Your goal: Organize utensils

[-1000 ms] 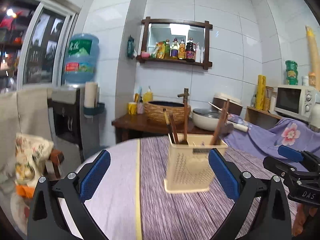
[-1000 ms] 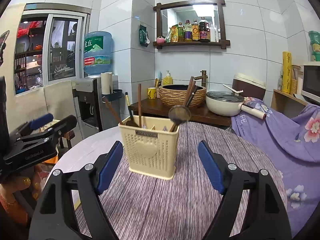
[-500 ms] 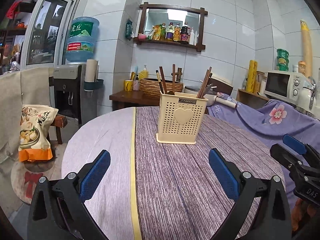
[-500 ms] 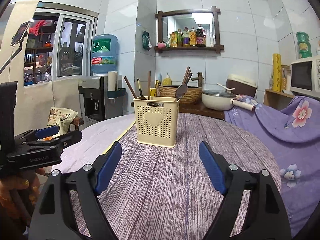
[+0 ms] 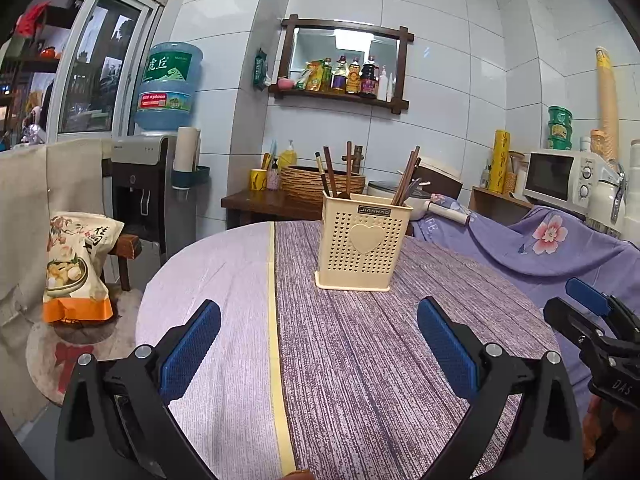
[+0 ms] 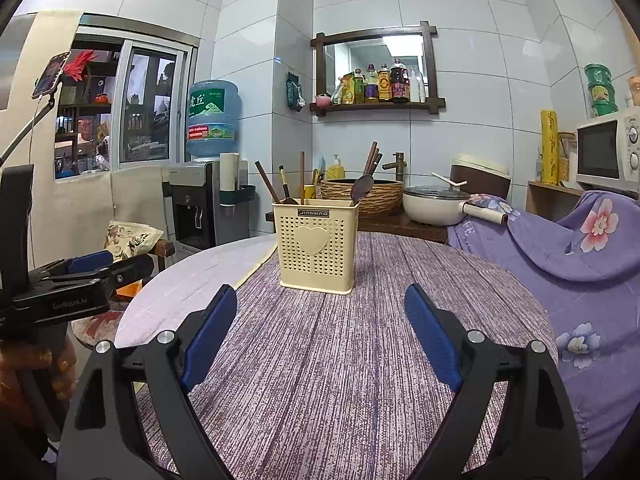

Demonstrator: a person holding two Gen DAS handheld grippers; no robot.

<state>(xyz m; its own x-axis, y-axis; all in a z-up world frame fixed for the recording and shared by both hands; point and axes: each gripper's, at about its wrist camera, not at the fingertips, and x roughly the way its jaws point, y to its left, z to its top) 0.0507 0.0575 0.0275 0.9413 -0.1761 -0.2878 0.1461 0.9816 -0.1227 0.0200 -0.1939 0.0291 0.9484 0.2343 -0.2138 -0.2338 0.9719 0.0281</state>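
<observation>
Looks done to me: utensils [image 6: 298,178] all stand in the caddy [image 6: 316,246], far centre of the worktop [image 6: 360,360]. I see none loose. Left gripper [image 5: 318,344] and right gripper [image 6: 320,330] near, jaws wide, empty.

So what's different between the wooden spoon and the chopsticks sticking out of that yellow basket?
The wooden spoon ends in a broad, rounded bowl; the chopsticks are thin, straight sticks. The spoon's bowl sits just above the rim of the basket, while the chopsticks rise well above it. Both are dark brown, lean to the right, and stand together at the basket's right side, untouched by either gripper.
</observation>
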